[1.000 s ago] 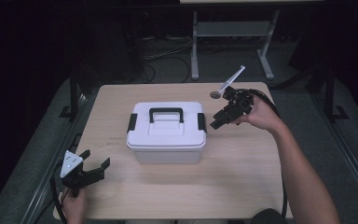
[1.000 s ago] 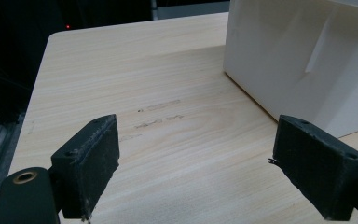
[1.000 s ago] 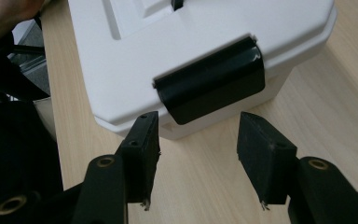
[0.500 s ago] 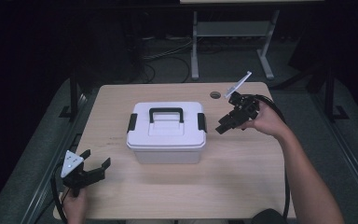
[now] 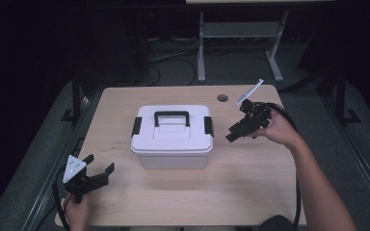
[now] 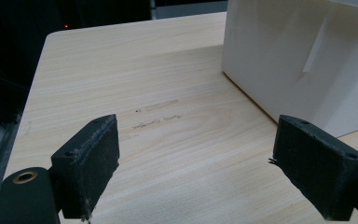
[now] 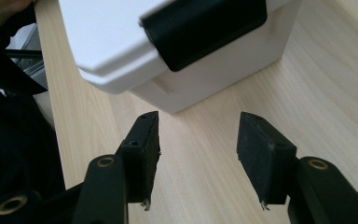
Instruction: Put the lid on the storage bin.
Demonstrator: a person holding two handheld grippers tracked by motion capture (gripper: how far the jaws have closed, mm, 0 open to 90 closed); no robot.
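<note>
A white plastic box [image 5: 172,137] with a black handle [image 5: 172,117] and two black side latches stands shut in the middle of the wooden table [image 5: 139,197]. My right gripper [image 5: 232,134] hovers just right of the box, open and empty, its jaws pointing at the right latch [image 5: 208,126]. That latch [image 7: 205,29] fills the top of the right gripper view, above the open gripper [image 7: 198,150]. My left gripper [image 5: 99,172] rests at the table's front left corner, open and empty. In the left gripper view its jaws [image 6: 209,163] spread wide over bare wood, the box wall [image 6: 303,60] at upper right.
A round cable hole [image 5: 222,98] sits in the table near its far right edge. Dark floor with cables and a grey metal stand [image 5: 241,33] lie beyond the table. Bare wood stretches in front of the box and to its left.
My right gripper has come down and toward the box's right latch. The left gripper has stayed put, and the box has not moved.
</note>
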